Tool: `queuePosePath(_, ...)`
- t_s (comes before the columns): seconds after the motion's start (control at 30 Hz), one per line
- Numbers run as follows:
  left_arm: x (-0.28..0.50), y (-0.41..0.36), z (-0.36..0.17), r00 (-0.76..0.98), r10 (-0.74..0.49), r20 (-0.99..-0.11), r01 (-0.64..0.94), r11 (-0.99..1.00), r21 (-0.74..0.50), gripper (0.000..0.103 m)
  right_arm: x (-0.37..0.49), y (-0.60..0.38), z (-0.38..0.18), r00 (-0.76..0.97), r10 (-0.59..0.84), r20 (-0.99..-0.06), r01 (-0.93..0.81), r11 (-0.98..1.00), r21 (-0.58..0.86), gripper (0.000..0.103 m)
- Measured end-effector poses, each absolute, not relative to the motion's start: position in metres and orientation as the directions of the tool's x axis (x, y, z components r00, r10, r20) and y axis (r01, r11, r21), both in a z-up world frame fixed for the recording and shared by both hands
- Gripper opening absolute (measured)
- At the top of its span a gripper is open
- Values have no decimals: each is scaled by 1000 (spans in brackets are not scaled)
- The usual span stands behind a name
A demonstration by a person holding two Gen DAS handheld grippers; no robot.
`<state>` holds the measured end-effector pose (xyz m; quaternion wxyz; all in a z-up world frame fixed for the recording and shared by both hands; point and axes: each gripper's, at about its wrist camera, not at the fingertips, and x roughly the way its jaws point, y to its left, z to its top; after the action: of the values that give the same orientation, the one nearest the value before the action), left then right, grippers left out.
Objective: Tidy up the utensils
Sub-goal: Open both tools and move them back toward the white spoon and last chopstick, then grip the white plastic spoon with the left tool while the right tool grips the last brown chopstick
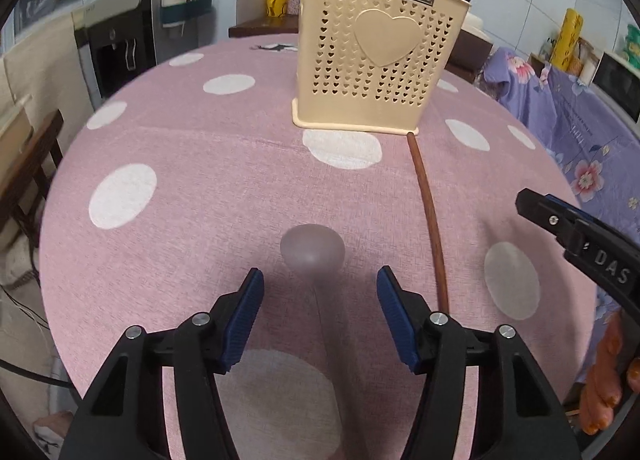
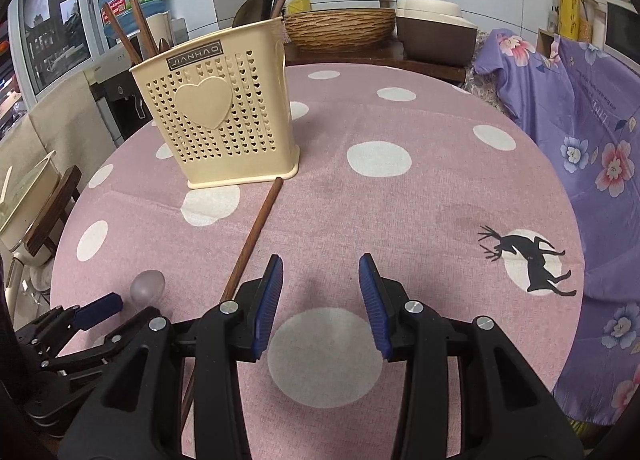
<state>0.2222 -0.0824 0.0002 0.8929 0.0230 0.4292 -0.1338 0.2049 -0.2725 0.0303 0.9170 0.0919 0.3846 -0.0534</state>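
Observation:
A cream perforated utensil holder (image 1: 376, 56) with a heart on its front stands on the pink dotted tablecloth (image 1: 200, 188); it also shows in the right wrist view (image 2: 224, 116) with chopsticks and dark handles in it. A brown chopstick (image 1: 430, 212) lies on the cloth from the holder's base toward me, also seen in the right wrist view (image 2: 256, 228). A translucent spoon (image 1: 313, 250) lies just ahead of my open, empty left gripper (image 1: 320, 300); the spoon shows in the right wrist view (image 2: 147, 286). My right gripper (image 2: 320, 296) is open and empty, just right of the chopstick.
A purple floral cloth (image 2: 600, 132) covers furniture to the right of the table. A woven basket (image 2: 340, 26) and a box stand behind the table. A water dispenser (image 1: 116, 48) and a wooden chair (image 2: 52, 212) are at the left.

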Motion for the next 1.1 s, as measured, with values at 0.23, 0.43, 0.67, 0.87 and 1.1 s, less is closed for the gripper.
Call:
queuePosePath(0.23, 231, -88, 1, 603, -183, -776, 249, 968, -35, 45, 205, -270, 30, 693, -12, -721, 158, 978, 135, 40)
queuePosePath(0.43, 240, -93, 1, 604, -167, -779, 255, 967, -10, 36, 216, -266, 27, 665, 11, -747, 150, 978, 147, 40)
queuePosePath(0.67, 246, -83, 7, 597, -234, -767, 239, 965, -109, 36, 252, -258, 21, 612, 77, -787, 147, 967, 209, 40)
queuePosePath(0.87, 247, -72, 26, 650, -261, -714, 215, 964, -156, 36, 293, -246, 11, 553, 105, -826, 154, 962, 225, 39)
queuePosePath(1.1, 250, -61, 50, 704, -284, -651, 208, 959, -194, 36, 324, -238, 2, 512, 51, -857, 197, 965, 175, 26)
